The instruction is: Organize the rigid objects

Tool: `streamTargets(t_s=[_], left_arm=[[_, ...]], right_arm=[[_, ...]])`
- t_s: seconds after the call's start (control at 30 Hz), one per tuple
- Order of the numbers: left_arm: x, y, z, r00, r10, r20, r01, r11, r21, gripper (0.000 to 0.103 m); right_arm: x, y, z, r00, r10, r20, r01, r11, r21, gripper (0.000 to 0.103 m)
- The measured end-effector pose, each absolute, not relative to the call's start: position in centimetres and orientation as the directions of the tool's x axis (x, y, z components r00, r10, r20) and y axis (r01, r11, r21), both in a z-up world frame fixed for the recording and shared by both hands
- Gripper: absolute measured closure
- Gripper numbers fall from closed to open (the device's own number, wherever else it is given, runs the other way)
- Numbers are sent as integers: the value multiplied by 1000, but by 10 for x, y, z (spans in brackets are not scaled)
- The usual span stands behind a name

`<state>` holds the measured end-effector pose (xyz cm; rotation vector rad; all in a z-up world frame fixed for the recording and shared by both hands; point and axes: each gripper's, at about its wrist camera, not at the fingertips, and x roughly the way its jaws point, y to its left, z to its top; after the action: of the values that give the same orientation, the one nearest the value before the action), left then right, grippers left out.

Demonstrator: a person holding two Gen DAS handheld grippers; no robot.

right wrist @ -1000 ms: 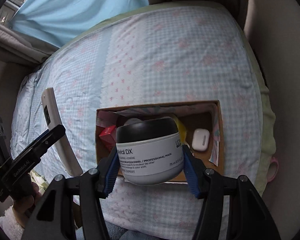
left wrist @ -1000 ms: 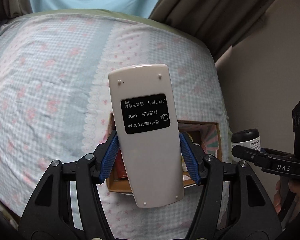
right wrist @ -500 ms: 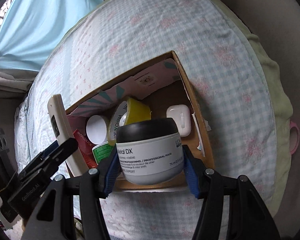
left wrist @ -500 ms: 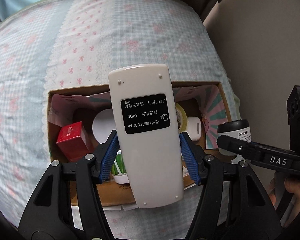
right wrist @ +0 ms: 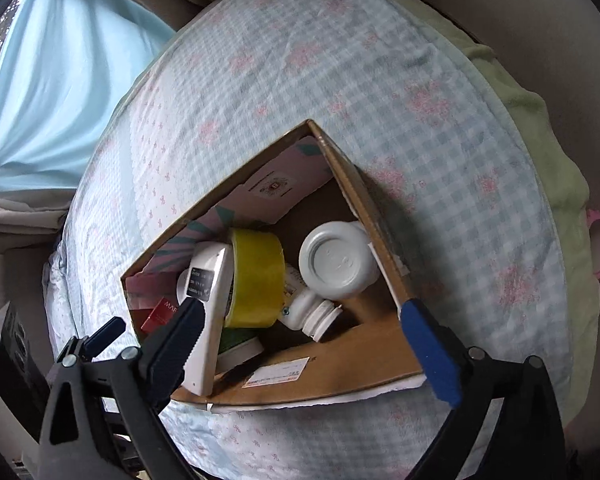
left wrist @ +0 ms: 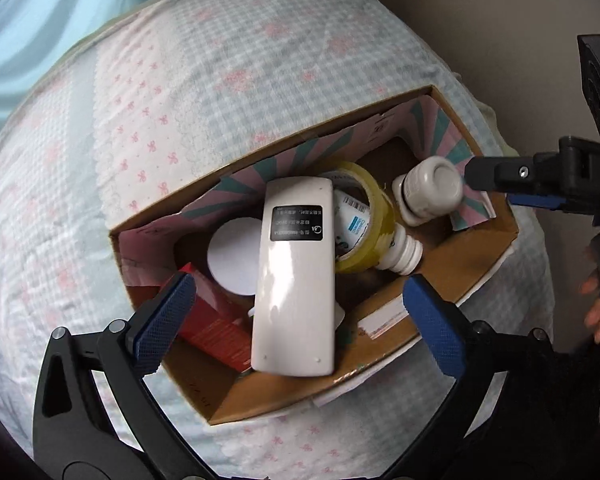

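A cardboard box (left wrist: 440, 276) (right wrist: 356, 364) sits on the checked bedspread. The white remote (left wrist: 294, 280) (right wrist: 208, 312) lies face down in the box, leaning on its near wall. My left gripper (left wrist: 300, 304) is open above it, jaws wide on either side. The white jar (right wrist: 336, 260) (left wrist: 430, 190) lies on its side at the box's right end, bottom towards the right wrist view. My right gripper (right wrist: 312, 344) is open and empty above the box. A yellow tape roll (left wrist: 364, 224) (right wrist: 256, 276) sits between remote and jar.
The box also holds a red carton (left wrist: 216, 320), a white round lid (left wrist: 234, 258), a white bottle (right wrist: 312, 312) and a green-labelled tub (right wrist: 236, 344). The bedspread (left wrist: 180, 100) surrounds the box. A beige wall (left wrist: 480, 20) stands to the right, curtains behind.
Both grippers opened over the box. The remote dropped out of the left gripper into the box and the jar dropped out of the right gripper into the box's right end.
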<state>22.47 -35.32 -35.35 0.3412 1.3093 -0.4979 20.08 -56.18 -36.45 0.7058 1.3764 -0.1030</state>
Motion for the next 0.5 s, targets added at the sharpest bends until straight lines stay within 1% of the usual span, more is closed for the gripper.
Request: streamTargets(t_s=[0.1,0.2,0.5], left_arm=[[225,-340,-349,166,-150,-975,523,851,-42,0],[228,-329,-348,161,-145,-976,510,859,-43,0],[228,-308,-340,167,-168,-972,508,859,-61,0]], right_arm=[[197,-561,-364,216,352,-911,456,788,413,4],[194,-553,-362,210,315,-925,440,815,377,4],[195,-528,-360,205,312,-928,431,823,371,4]])
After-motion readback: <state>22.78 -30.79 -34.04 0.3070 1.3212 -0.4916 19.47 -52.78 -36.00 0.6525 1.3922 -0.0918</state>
